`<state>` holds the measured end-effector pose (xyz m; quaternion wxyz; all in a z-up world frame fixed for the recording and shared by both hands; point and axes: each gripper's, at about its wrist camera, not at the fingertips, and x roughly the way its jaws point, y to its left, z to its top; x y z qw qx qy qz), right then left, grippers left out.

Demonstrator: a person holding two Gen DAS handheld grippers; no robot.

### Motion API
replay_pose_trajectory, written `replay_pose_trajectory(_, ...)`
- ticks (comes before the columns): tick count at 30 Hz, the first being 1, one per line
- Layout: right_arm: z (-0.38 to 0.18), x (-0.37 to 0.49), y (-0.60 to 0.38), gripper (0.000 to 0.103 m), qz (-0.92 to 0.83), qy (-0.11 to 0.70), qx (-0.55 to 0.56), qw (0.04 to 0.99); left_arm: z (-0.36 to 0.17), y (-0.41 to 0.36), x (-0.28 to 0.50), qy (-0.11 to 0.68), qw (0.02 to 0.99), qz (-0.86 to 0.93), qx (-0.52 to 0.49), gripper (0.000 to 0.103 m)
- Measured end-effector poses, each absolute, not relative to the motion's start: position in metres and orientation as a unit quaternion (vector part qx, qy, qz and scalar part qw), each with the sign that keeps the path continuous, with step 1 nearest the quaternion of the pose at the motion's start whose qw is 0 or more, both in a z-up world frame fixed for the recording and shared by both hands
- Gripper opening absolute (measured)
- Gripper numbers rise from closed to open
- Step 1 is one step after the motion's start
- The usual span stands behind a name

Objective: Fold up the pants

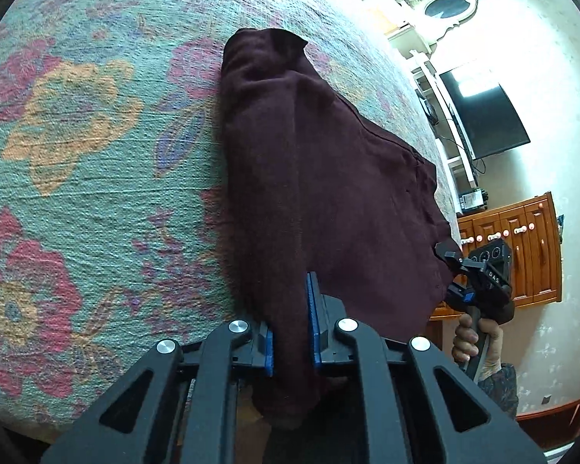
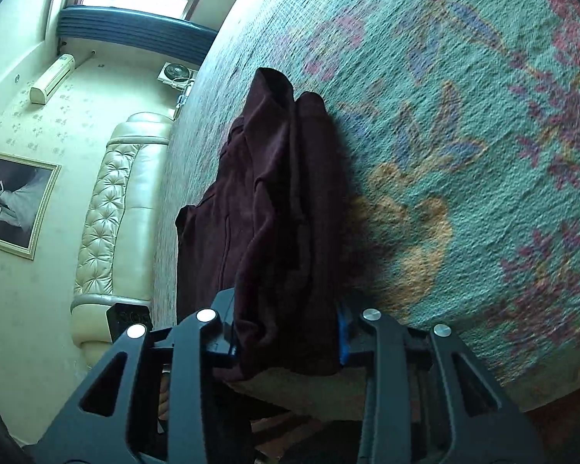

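The left claw [image 1: 292, 332] is clenching a bunched edge of the maroon pants [image 1: 321, 193], its blue pads [image 1: 312, 309] pressing the cloth from both sides at the near rim of the bed [image 1: 77, 154]. The right claw [image 2: 286, 336] is gripping a thicker wad of the same garment, its jaws standing wider because more layers are sitting between them. In the left view the right claw [image 1: 458, 270] is showing at the other corner of the near edge, with the person's hand [image 1: 473, 342] wrapping its handle.

Outward from both claws, the pants are lying on the flowered green bedspread [image 2: 464, 135], already doubled lengthwise by the look of it, stretching away toward the far side (the far end is rumpled rather than flat).

I am judging that the step in hand is the pinch on the two near corners, ready for a fold across the length. The next move is calling for lifting both corners together, keeping them level and taut, and carrying them over to the far end without dragging the lower layer.

No containers are showing here, only the wooden cabinet [image 1: 522, 255] by the wall, its doors shut.
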<state>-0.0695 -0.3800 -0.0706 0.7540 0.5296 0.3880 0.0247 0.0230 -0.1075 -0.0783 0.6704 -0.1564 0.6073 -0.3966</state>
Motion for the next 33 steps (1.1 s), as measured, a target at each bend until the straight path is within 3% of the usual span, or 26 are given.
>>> replay_pose_trajectory(6, -0.06, -0.061, -0.366, 0.032, 0.016, 0.381, 0.527, 0.759, -0.069, -0.111, 0.022, 0.586, 0.703, -0.388, -0.113, 0.011)
replay_pose_trajectory(33, -0.05, -0.005, -0.278, 0.032, 0.084, 0.428, 0.486, 0.757, -0.063, -0.036, 0.025, 0.589, 0.721, -0.346, -0.121, 0.012)
